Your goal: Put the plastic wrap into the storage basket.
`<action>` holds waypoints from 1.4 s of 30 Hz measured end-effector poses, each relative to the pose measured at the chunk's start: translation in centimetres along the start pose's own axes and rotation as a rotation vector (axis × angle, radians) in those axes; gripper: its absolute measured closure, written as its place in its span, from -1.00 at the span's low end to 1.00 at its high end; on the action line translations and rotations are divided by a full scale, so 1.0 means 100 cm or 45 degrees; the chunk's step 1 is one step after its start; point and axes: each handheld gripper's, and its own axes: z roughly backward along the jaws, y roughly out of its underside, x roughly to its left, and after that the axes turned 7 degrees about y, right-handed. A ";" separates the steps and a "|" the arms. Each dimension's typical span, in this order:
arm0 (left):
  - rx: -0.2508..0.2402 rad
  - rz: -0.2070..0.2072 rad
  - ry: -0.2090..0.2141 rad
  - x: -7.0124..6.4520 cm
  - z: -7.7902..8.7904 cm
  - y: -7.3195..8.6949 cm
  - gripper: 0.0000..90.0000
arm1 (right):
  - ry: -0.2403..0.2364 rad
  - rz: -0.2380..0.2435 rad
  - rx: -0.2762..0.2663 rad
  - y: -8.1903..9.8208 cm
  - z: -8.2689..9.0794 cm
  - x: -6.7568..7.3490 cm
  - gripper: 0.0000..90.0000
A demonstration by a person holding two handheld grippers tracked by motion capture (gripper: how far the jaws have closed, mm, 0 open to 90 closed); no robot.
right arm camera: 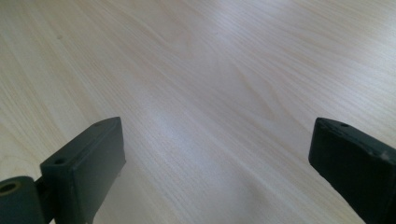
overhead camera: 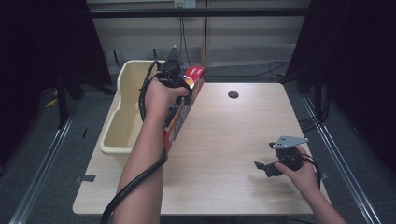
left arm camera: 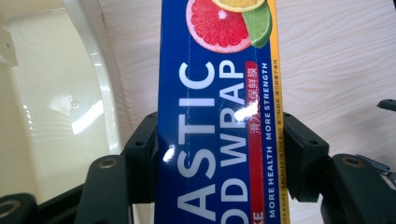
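— The left tongs [left arm camera: 219,154] we see clamped on the plastic wrap box [left arm camera: 217,116], one black jaw pressed against each long side of it. Do we agree on that?

— We do. In the left gripper view the blue face with its white lettering runs straight up between the jaws, and the citrus picture sits at the far end, beyond the tips.

— And from the high view?

— There we find the left tongs [overhead camera: 180,86] gripping the box [overhead camera: 182,109] near its red upper end; the box slants down from the tongs towards us, its lower end by the forearm, over the left edge of the worktop [overhead camera: 224,140].

— What lies beside it?

— The cream tub [overhead camera: 119,112], just to the left of the left tongs. Its glossy wall also shows left of the box in the left gripper view.

— The right tongs [right arm camera: 215,154]?

— Jaws standing wide apart, nothing between them, bare pale wood ahead. In the high view the right tongs [overhead camera: 264,168] are low over the worktop, well apart from the box, pointing left.

— We also spot a small dark hole [overhead camera: 233,94] in the worktop, to the right of the left tongs.
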 end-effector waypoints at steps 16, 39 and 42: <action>-0.018 0.052 -0.041 0.013 0.026 0.001 -0.09 | 0.007 0.003 0.003 0.000 -0.001 0.001 -0.92; -0.075 0.145 -0.069 0.046 0.056 0.012 -0.09 | 0.004 0.013 0.011 -0.001 -0.003 0.004 -0.92; -0.090 0.150 -0.079 0.048 0.063 0.013 -0.09 | 0.009 0.022 0.006 -0.001 -0.004 0.004 -0.92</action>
